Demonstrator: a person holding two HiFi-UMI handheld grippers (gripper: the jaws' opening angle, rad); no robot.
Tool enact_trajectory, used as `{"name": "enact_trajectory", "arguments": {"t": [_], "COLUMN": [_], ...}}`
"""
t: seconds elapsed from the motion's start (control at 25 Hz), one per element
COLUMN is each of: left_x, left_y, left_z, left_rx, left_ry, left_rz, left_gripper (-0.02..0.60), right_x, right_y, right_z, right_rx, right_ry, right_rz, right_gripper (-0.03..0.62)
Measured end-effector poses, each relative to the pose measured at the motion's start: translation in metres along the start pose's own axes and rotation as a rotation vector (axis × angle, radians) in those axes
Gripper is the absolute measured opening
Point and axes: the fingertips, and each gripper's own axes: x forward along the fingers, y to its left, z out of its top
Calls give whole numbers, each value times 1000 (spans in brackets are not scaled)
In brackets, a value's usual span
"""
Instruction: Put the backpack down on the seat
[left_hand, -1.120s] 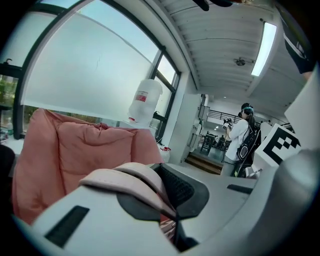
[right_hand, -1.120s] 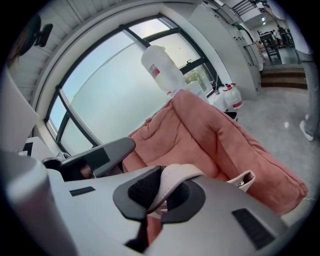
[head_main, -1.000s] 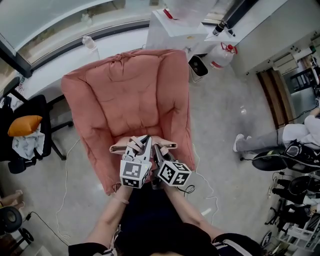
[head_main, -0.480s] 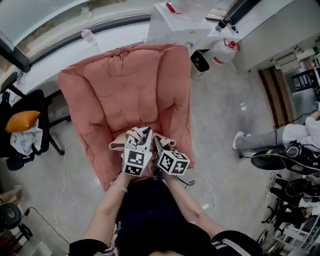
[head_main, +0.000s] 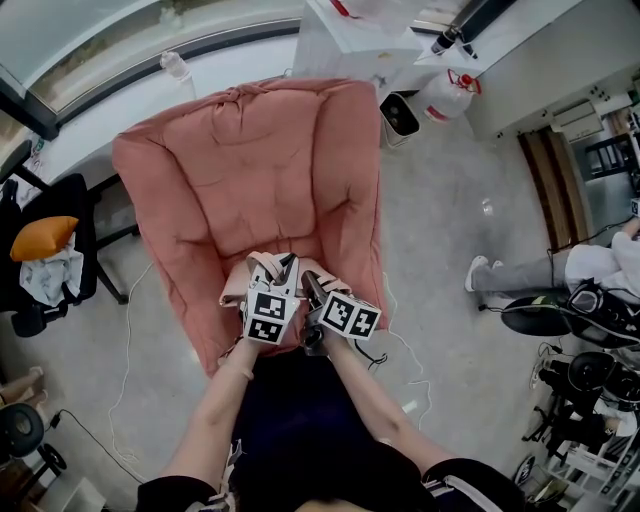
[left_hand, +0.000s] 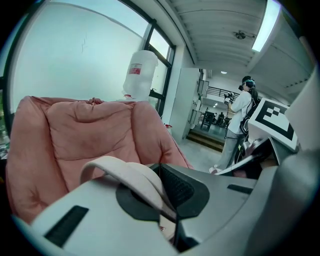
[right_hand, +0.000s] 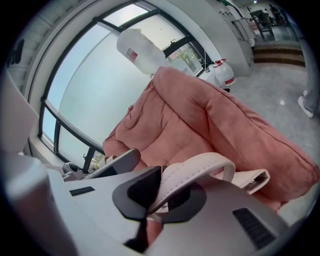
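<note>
Head view: pink armchair (head_main: 240, 160) at centre. Beige backpack (head_main: 238, 287) at its 6 o'clock, over the front edge of the seat (head_main: 250, 220); can't tell whether it touches. Left gripper (head_main: 284, 268) and right gripper (head_main: 308, 284) sit side by side above it, both tilted down.

Left gripper view: left gripper (left_hand: 160, 182) jaws clamped on a beige strap (left_hand: 117, 167). Armchair (left_hand: 85, 135) at 10 o'clock, water jug (left_hand: 140, 75) at 12.

Right gripper view: right gripper (right_hand: 160, 187) jaws clamped on the other strap (right_hand: 205, 167). Backpack edge (right_hand: 250, 181) at 3 o'clock, armchair (right_hand: 200, 115) behind it.
</note>
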Motion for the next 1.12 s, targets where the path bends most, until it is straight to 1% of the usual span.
{"name": "enact_trajectory", "arguments": {"t": [0.16, 0.32, 0.36, 0.4, 0.44, 0.52, 0.56, 0.6, 0.68, 0.76, 0.84, 0.96, 1.0, 1.04, 1.12], "left_x": [-1, -1, 0, 1, 2, 1, -1, -3, -7, -11, -15, -21, -24, -26, -32], "left_y": [1, 0, -1, -3, -4, -5, -4, -3, 0, 2, 2, -2, -4, -5, -10], "left_z": [-10, -19, -21, -24, -28, -36, -39, -40, -43, -47, -55, -73, -79, -86, -103], "left_rx": [-34, -83, -103, -125, -145, -165, -170, -181, -229, -285, -327, -337, -338, -345, -382], "left_ry": [24, 58, 59, 62, 70, 94, 100, 100, 96, 103, 129, 191, 210, 233, 298], "left_rz": [6, 0, -12, -30, -46, -55, -51, -44, -35, -34, -37, -37, -33, -28, -32], "left_gripper": [20, 23, 48, 149, 228, 254, 262, 265, 267, 268, 268, 272, 272, 272, 272], "right_x": [1, -1, -2, -2, -2, -4, -5, -5, -7, -8, -11, -15, -15, -16, -19], "right_y": [-1, -5, -7, -9, -10, -13, -14, -15, -18, -20, -22, -29, -32, -35, -40], "right_z": [-10, -12, -14, -15, -17, -20, -22, -24, -28, -34, -42, -62, -70, -79, -94], "right_rx": [43, 82, 103, 127, 151, 189, 204, 220, 267, 358, 503, 768, 835, 876, 901], "right_ry": [34, 47, 51, 53, 55, 59, 66, 73, 87, 101, 117, 148, 163, 178, 207], "right_rz": [31, 19, 17, 16, 15, 15, 14, 13, 14, 19, 28, 28, 16, -2, -54], "right_gripper": [34, 35, 35, 35, 35, 42, 56, 81, 151, 208, 240, 259, 259, 261, 261]}}
